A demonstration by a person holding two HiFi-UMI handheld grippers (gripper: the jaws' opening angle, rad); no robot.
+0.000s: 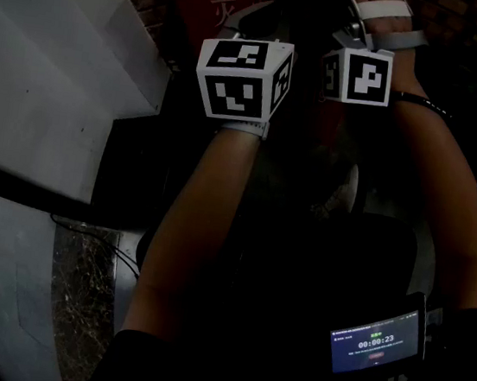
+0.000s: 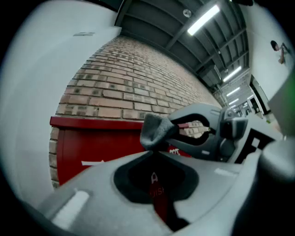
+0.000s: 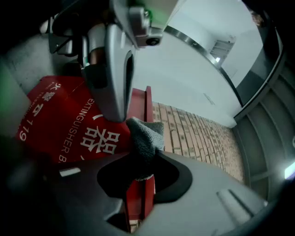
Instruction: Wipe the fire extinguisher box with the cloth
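Fire extinguisher box (image 3: 60,124): red, white lettering across the face, backed up against the brick wall (image 2: 138,78), dead ahead of both tools and close. At the top of the dark head view, just beyond the two marker cubes (image 1: 240,77).

Grey cloth (image 3: 146,136) bunched up in front of that red face, touching it or not, impossible to say from here. Right gripper (image 3: 144,161) clamped down on the cloth, with fabric running into the pocket between its jaws. Left gripper (image 2: 154,150) closed as well, jaw tips together and a wad of the same cloth sprouting right at the tips. Pinched from both sides, then, with the tools nose to nose.

Looks like the set-up step: cloth secured, no clear wiping contact yet. Next up, probably: press the wad flat onto the panel and sweep across, keeping the grip firm. Small bunch, though, so some risk of jaw plastic rubbing the paint instead of fabric. Might call for releasing one side to spread more cloth before the stroke.
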